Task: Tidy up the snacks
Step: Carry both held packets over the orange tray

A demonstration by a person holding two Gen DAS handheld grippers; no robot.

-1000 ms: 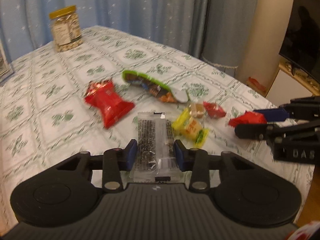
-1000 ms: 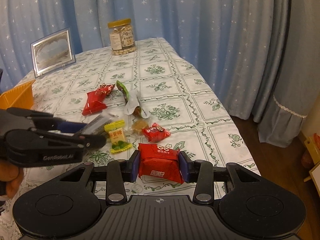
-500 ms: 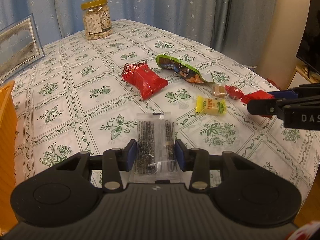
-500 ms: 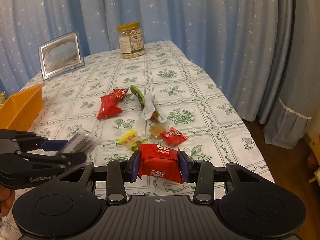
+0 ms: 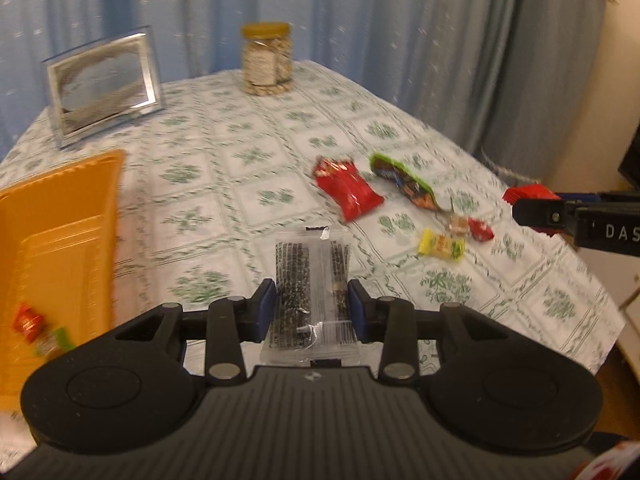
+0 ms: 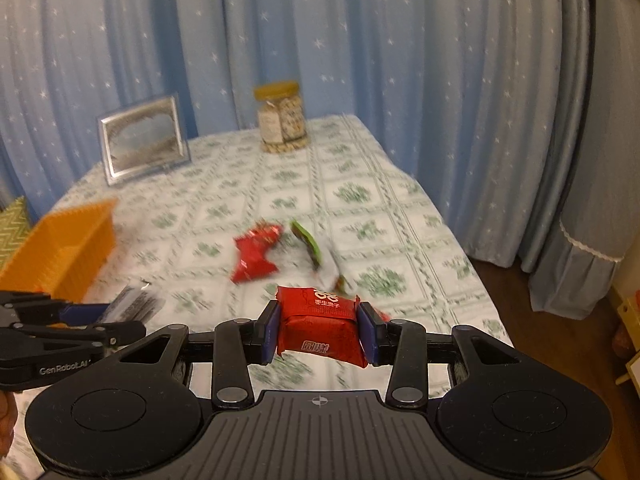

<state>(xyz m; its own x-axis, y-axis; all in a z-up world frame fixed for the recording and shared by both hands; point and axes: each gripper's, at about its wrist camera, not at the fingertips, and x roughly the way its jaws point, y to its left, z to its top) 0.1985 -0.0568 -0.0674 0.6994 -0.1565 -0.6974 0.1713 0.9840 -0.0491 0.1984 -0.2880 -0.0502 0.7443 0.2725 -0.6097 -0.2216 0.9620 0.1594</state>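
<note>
My left gripper (image 5: 312,310) is shut on a clear packet of black sesame bars (image 5: 310,280), held above the table just right of the orange tray (image 5: 60,232). My right gripper (image 6: 320,326) is shut on a red snack packet (image 6: 320,324), held above the table's near right part. On the cloth lie a red packet (image 5: 348,192), a green wrapper (image 5: 404,180), a yellow candy (image 5: 440,244) and small red and brown candies (image 5: 472,226). The tray holds a small red and green snack (image 5: 36,328). The left gripper shows in the right wrist view (image 6: 120,326).
A glass jar with a yellow lid (image 5: 266,58) and a silver picture frame (image 5: 104,84) stand at the table's far edge before blue curtains. The table's right edge drops to the wooden floor (image 6: 520,280). A dark TV edge (image 5: 630,160) is at the right.
Both grippers have lifted and swung left with their packets. The orange tray has come into the left wrist view, and the loose snacks have shifted right and farther off.
</note>
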